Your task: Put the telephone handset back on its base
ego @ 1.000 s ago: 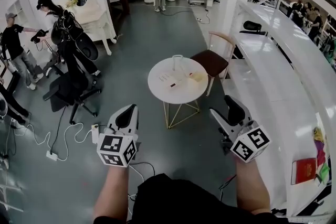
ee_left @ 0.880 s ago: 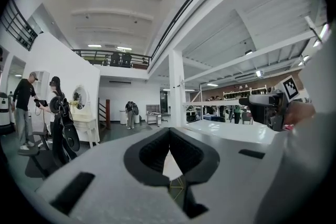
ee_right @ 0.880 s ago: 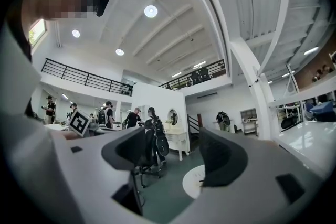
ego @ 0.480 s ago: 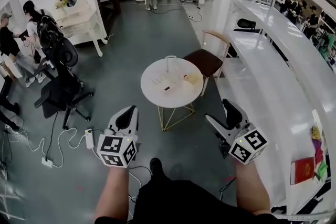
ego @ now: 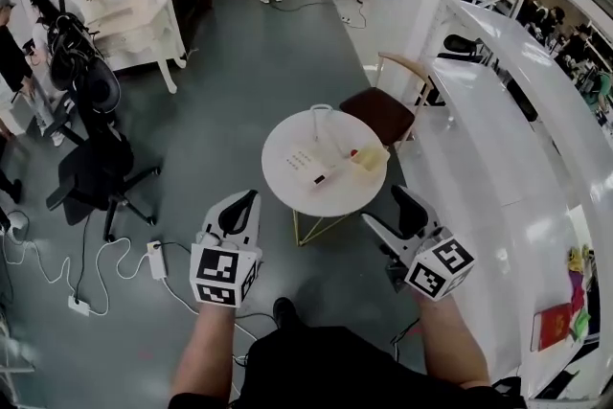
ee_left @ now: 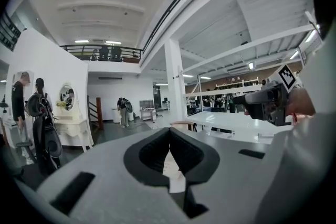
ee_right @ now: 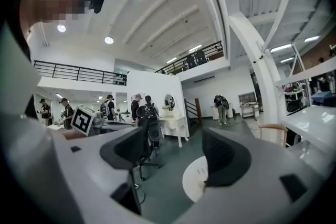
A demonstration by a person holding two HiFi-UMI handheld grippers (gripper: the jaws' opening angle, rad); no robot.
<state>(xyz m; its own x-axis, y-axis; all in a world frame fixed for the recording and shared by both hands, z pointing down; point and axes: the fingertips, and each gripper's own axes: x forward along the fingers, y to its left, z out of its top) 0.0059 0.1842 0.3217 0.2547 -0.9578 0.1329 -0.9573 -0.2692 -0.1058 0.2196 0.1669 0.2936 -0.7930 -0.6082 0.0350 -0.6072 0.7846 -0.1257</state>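
A white telephone (ego: pixel 311 166) with rows of keys lies on the round white table (ego: pixel 287 144) ahead of me. I cannot tell its handset from its base at this distance. My left gripper (ego: pixel 238 203) is held short of the table's near left edge, and its jaws are shut with nothing in them (ee_left: pixel 169 145). My right gripper (ego: pixel 389 210) hovers by the table's near right edge, jaws wide open and empty (ee_right: pixel 176 157). Part of the table (ee_right: pixel 195 180) shows between those open jaws.
A yellowish object (ego: pixel 369 158) and a wire stand (ego: pixel 321 117) also sit on the table. A wooden chair with a brown seat (ego: pixel 386 111) stands behind it. A long white counter (ego: pixel 498 144) runs along the right. A black office chair (ego: pixel 91 175) and floor cables (ego: pixel 153 259) lie left. People stand at the far left and at the back.
The table has come nearer and now sits just beyond both grippers. The right gripper has shifted left and a little lower. The left gripper stays shut.
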